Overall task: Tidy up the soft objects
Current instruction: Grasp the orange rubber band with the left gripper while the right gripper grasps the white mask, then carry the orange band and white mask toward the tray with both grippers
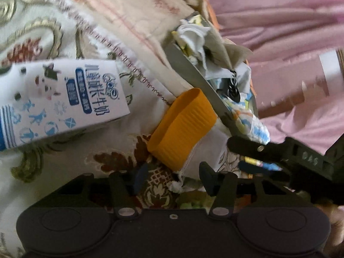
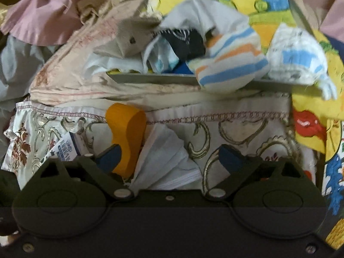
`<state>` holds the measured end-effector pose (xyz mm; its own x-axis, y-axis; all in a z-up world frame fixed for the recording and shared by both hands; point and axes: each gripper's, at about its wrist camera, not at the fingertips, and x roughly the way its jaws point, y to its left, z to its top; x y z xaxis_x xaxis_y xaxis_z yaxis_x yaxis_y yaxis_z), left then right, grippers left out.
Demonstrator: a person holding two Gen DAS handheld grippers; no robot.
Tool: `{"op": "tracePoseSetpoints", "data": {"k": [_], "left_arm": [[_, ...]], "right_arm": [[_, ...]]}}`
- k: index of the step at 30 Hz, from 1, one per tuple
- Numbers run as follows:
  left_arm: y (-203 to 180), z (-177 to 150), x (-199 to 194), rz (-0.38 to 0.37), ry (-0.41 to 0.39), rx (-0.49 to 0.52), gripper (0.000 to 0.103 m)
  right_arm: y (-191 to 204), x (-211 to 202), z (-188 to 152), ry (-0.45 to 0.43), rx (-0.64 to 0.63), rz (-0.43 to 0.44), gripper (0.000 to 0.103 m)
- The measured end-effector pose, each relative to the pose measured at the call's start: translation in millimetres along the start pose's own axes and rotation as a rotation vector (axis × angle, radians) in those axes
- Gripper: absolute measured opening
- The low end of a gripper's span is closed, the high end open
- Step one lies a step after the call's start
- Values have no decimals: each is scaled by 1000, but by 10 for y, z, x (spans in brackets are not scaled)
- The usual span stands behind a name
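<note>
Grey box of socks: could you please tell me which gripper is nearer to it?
Right. The right gripper sits just beside the grey box; the left gripper is farther back from it.

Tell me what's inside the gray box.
The gray box holds crumpled soft items: a striped orange-and-blue cloth spilling over its front rim, a dark sock, white cloths and a beige piece. Anything beneath that pile is covered.

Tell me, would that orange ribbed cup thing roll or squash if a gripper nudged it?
The orange cup lies on its side on the patterned cloth, so a nudge would probably roll it, though the soft cloth may slow it. Its bent outline in the right wrist view hints it is flexible and might squash. It looks hollow, likely light.
</note>
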<state>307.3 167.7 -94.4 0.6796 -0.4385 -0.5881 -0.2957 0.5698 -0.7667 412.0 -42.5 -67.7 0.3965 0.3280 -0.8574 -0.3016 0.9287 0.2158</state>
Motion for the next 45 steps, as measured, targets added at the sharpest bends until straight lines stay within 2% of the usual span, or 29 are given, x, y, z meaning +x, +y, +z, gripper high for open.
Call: {"op": "tracePoseSetpoints", "data": {"k": [3,9,11,16,19,23,32,37,41,45], "left_arm": [[50,31,52,-21,-1,-50,54],[145,70,48,-43,-16,-143,49],[171,79,56,-40,-19,-155,46],[178,95,89,-42,-36,-174,41],[170,106,121,-37,-43,-171,36],[196,126,157,-41,-55,-184,33],[99,187,274,-8,-65,-91,18],[40,207,283,4,-70,-34,13],[-65,203,213,12,-119,52,11],[-244,179,103,19,-205,182,10]], "right_arm": [[-4,136,-8,25,1,-12,77],[28,278,27,41,0,-18,65],[50,345,40,45,5,-19,62],[94,552,16,62,8,-19,41],[97,593,-13,59,-3,-20,33],[61,594,-32,51,3,-9,28],[-59,549,-90,14,0,16,19],[-46,451,-105,-32,-13,23,11],[-54,317,-110,-92,-18,23,7],[-65,171,-99,-149,-18,21,6]]}}
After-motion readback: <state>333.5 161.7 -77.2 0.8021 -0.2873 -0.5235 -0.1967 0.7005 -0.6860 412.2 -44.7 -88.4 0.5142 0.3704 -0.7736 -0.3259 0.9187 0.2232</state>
